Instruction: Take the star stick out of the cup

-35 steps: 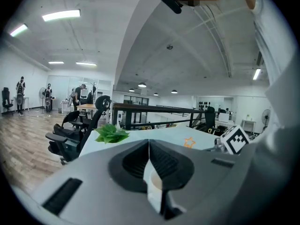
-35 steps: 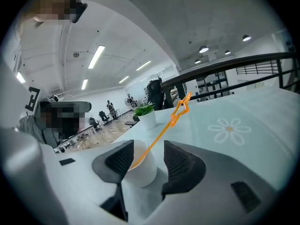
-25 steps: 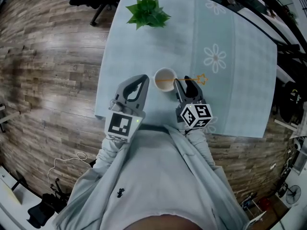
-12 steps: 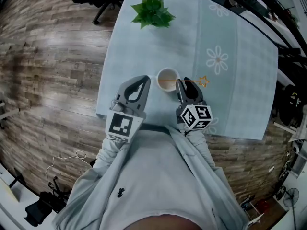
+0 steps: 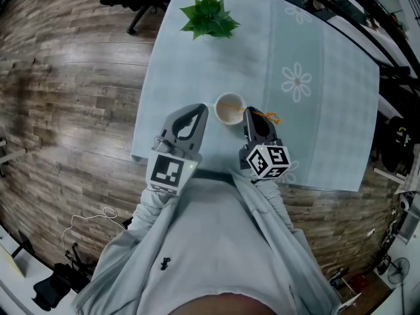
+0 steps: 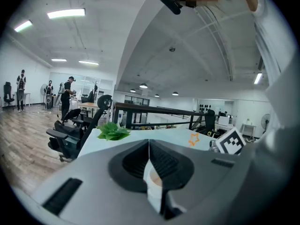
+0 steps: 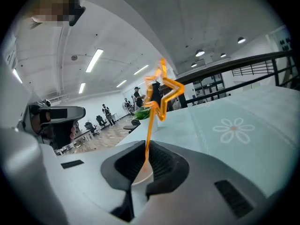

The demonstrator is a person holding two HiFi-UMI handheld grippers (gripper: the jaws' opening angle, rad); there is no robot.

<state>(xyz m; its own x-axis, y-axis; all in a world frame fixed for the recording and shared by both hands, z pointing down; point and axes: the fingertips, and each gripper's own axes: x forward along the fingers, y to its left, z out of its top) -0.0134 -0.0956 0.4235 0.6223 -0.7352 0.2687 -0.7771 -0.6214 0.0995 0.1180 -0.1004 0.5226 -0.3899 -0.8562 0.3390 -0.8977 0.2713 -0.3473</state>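
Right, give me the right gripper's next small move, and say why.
Probably lift the right gripper straight up, gently. Its jaws are closing on the star stick, which runs between them, with the cup just below. The left gripper is shut beside the cup, not holding it, so a sideways pull might tip it.

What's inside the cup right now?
The cup shows a tan inside. The star stick stands between the right gripper's closing jaws; whether its lower end is in the cup is covered by them.
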